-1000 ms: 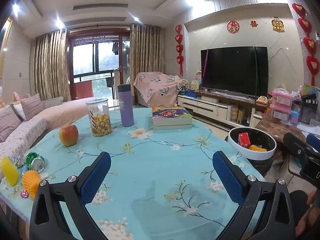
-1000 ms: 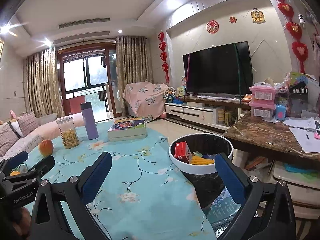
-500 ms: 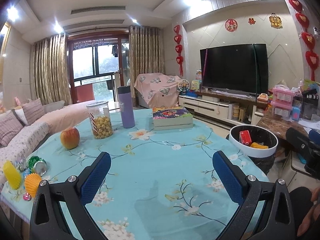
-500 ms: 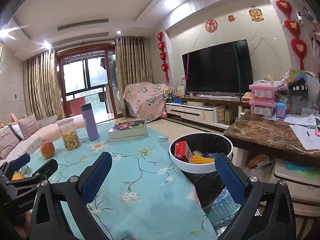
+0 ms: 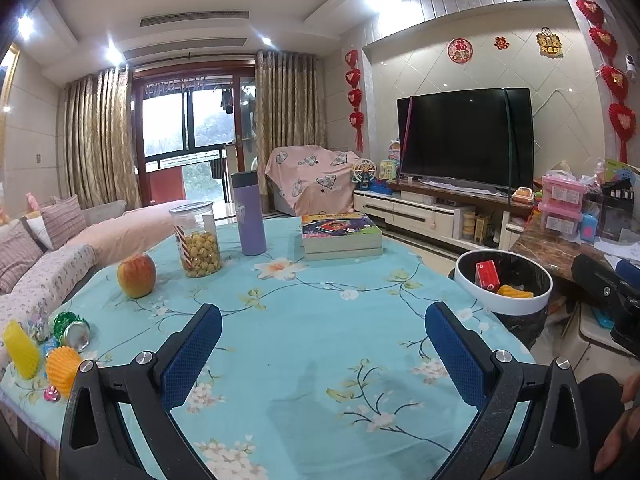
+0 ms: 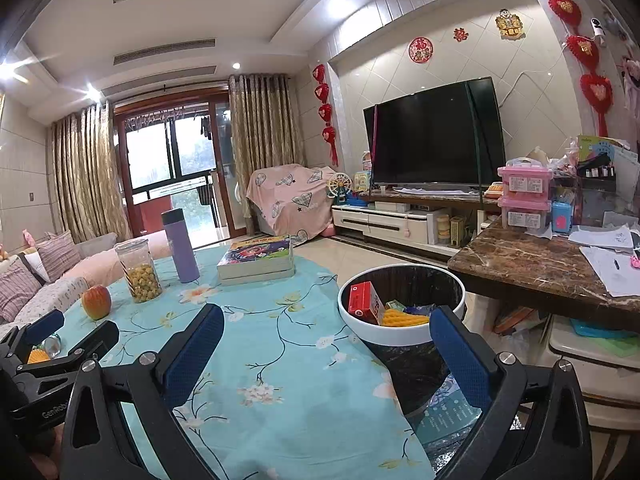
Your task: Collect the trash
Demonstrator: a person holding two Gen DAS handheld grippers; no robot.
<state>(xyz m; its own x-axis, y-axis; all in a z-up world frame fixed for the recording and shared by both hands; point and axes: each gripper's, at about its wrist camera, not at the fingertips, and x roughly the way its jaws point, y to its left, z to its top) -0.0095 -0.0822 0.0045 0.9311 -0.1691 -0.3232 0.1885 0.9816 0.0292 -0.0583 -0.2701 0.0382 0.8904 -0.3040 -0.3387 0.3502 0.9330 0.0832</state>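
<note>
Trash lies at the left end of the turquoise flowered table [image 5: 320,320]: a crushed green can [image 5: 74,328], a yellow piece [image 5: 20,350], an orange ridged piece [image 5: 62,366] and small wrappers. My left gripper [image 5: 324,354] is open and empty over the table's near middle, right of that trash. The white-rimmed bin [image 5: 504,308] stands off the table's right edge and holds a red carton [image 5: 487,274] and a yellow piece [image 5: 514,292]. My right gripper [image 6: 326,354] is open and empty, straddling the table edge and the bin [image 6: 400,338]. The red carton [image 6: 364,303] shows inside.
An apple [image 5: 136,276], a popcorn jar [image 5: 196,240], a purple bottle [image 5: 249,214] and stacked books [image 5: 340,234] stand at the table's far side. A marble counter [image 6: 540,264] with papers sits right of the bin. A sofa [image 5: 60,264] runs along the left.
Both views have drifted only slightly. Both grippers stay open and empty, and nothing on the table or in the bin has moved.
</note>
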